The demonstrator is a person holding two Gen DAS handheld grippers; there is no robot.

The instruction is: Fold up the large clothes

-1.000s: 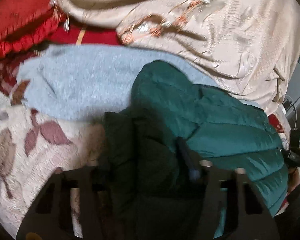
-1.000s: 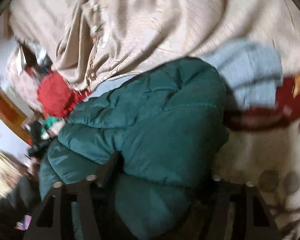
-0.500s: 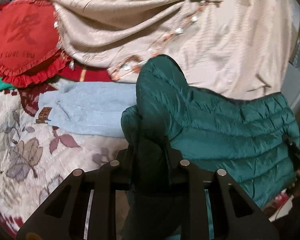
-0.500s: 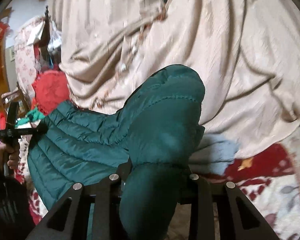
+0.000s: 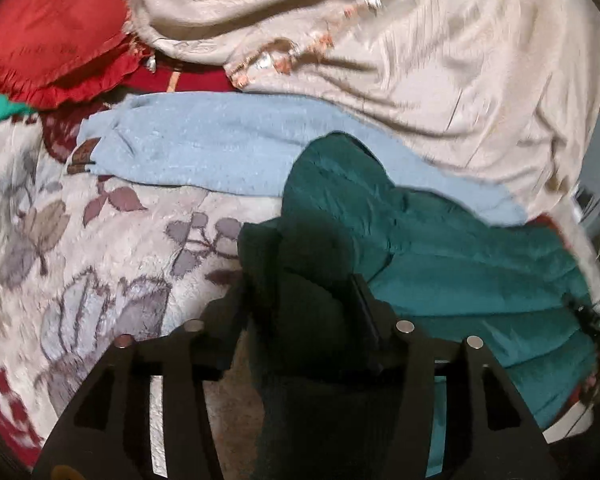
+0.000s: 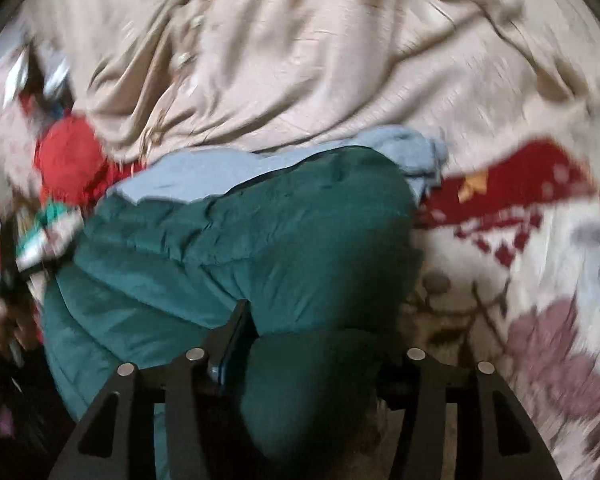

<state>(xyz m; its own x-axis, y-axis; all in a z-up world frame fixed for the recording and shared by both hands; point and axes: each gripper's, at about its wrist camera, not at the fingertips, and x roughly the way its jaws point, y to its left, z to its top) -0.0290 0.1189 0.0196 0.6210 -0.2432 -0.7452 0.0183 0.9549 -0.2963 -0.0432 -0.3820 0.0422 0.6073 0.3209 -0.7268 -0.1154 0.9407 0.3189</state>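
Note:
A dark green quilted puffer jacket (image 5: 452, 248) lies bunched on the floral bedspread (image 5: 100, 264), partly over a light blue fleece garment (image 5: 204, 144). My left gripper (image 5: 300, 304) is shut on a thick fold of the jacket at its left end. My right gripper (image 6: 312, 344) is shut on another fold of the same jacket (image 6: 260, 248) at its right end, low near the bedspread (image 6: 540, 280). The blue garment (image 6: 204, 172) shows behind the jacket in the right wrist view.
A beige embroidered cover (image 5: 440, 64) is heaped behind the clothes, also filling the top of the right wrist view (image 6: 320, 60). A red frilled cushion (image 5: 52, 36) lies at the far left. A hand on the other gripper's handle (image 6: 8, 292) shows at the edge.
Both grippers have come down with the jacket, from lifted high above the bed to low against it. The jacket now lies bunched over the blue garment. Both views are motion-blurred.

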